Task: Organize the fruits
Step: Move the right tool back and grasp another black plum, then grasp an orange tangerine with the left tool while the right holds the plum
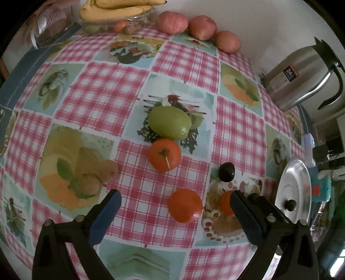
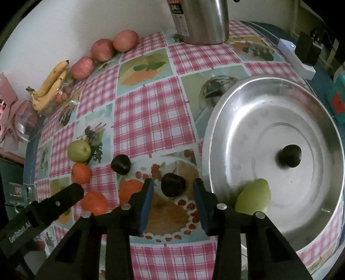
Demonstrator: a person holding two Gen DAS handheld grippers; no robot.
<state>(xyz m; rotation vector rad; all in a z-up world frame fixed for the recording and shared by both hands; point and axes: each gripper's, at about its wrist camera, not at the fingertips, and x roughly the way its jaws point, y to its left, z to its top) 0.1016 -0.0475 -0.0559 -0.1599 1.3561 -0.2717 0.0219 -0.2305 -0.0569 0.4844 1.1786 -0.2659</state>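
- We take the metal basin (image 2: 217, 120) at the right of the checked worktop (image 2: 151, 116) as our landmark.
- Inside the basin we see a dark plum (image 2: 289, 156) near the middle and a green fruit (image 2: 254, 197) against the near wall.
- Just left of the basin, on the cloth, a second dark plum (image 2: 173, 184) lies between the fingers of our right gripper (image 2: 173, 190); its jaws stand moderately apart on either side, and from this angle we cannot say for sure whether the pads touch the fruit.
- Further left of the basin sits a third dark plum (image 2: 121, 164), then three oranges: one (image 2: 130, 189) partly behind the right gripper's finger, one (image 2: 94, 203) nearest us, one (image 2: 80, 173) beyond it.
- A green apple (image 2: 79, 151) rests touching that far orange, on the side away from us.
- Our left gripper (image 1: 175, 201) hangs wide apart and empty over the near orange (image 1: 185, 205), well left of the basin.
- Far from the basin, along the wall, we see three red apples (image 2: 102, 50), bananas (image 2: 50, 85) on a glass dish, and a steel kettle (image 2: 202, 19).
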